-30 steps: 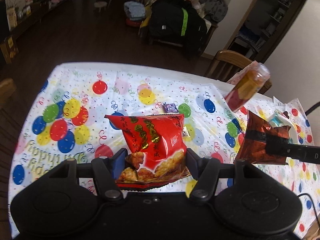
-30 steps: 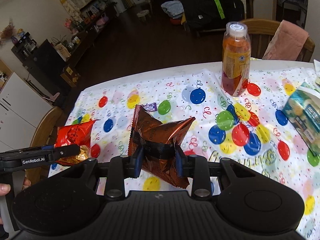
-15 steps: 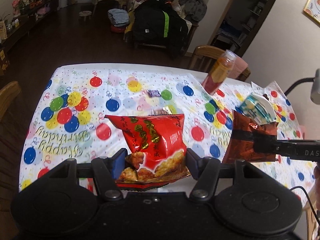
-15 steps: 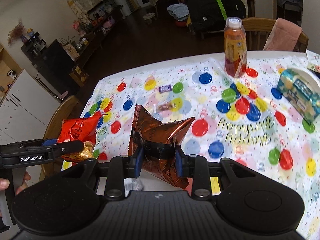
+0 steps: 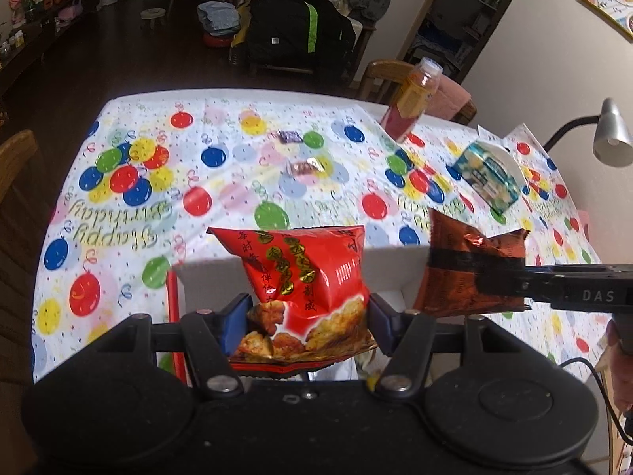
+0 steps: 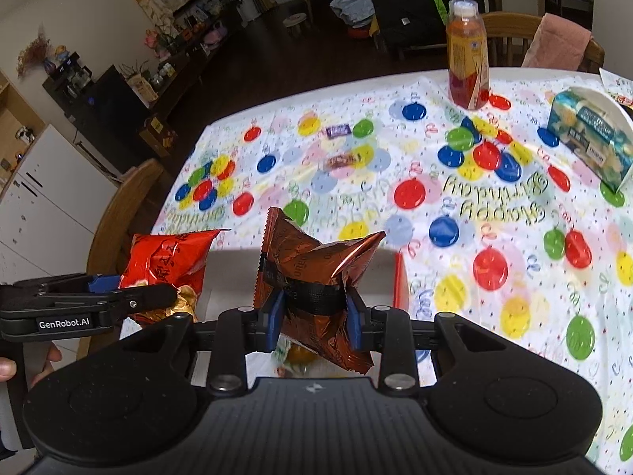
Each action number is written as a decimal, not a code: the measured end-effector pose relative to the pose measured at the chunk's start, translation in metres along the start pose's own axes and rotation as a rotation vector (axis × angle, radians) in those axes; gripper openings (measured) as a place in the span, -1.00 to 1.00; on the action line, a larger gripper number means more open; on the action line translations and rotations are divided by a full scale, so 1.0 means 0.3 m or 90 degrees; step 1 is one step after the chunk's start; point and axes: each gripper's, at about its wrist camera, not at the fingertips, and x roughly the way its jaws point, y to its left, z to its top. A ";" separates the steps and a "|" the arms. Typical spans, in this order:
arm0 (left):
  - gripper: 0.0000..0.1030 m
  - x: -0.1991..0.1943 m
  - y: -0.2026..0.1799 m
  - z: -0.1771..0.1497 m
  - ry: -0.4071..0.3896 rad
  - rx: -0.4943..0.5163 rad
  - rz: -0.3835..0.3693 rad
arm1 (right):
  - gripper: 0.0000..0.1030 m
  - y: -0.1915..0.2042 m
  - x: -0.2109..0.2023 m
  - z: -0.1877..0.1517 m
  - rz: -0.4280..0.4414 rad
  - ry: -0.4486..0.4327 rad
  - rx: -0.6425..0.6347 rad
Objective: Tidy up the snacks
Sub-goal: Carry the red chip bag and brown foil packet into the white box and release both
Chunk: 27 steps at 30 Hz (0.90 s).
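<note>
My left gripper (image 5: 306, 322) is shut on a red snack bag (image 5: 304, 273) printed with gold characters, held upright above a white box with a red edge (image 5: 198, 273). To its right, the right gripper (image 6: 314, 316) is shut on a crumpled brown foil snack bag (image 6: 312, 265), also over that white box (image 6: 229, 265). In the left wrist view the brown bag (image 5: 463, 261) hangs off the right gripper's arm. In the right wrist view the red bag (image 6: 166, 257) shows at left. Two small wrapped candies (image 5: 306, 166) (image 5: 289, 136) lie on the balloon tablecloth (image 5: 221, 194).
An orange drink bottle (image 6: 467, 63) stands at the table's far side. A teal tissue pack (image 6: 593, 142) lies at right, a desk lamp (image 5: 609, 138) beyond it. Wooden chairs (image 6: 122, 206) stand at the left and far edges. A hand (image 6: 8, 368) holds the left gripper.
Both grippers have drawn back toward the near table edge with their bags, and the white box has come into view beneath them. The grips are unchanged.
</note>
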 end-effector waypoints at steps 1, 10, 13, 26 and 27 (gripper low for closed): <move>0.19 0.005 -0.001 -0.011 0.004 -0.001 -0.002 | -0.39 0.003 0.007 -0.012 0.000 0.005 0.002; 0.19 0.050 -0.018 -0.108 0.032 0.020 0.001 | -0.39 0.023 0.083 -0.113 -0.014 0.030 0.010; 0.19 0.069 -0.016 -0.124 0.039 0.021 0.007 | -0.39 0.025 0.112 -0.134 -0.018 0.037 0.017; 0.19 0.093 -0.002 -0.173 0.054 0.019 -0.009 | -0.39 0.043 0.181 -0.206 -0.018 0.075 0.021; 0.19 0.091 0.000 -0.178 0.055 0.018 -0.010 | -0.38 0.043 0.182 -0.212 -0.018 0.075 0.022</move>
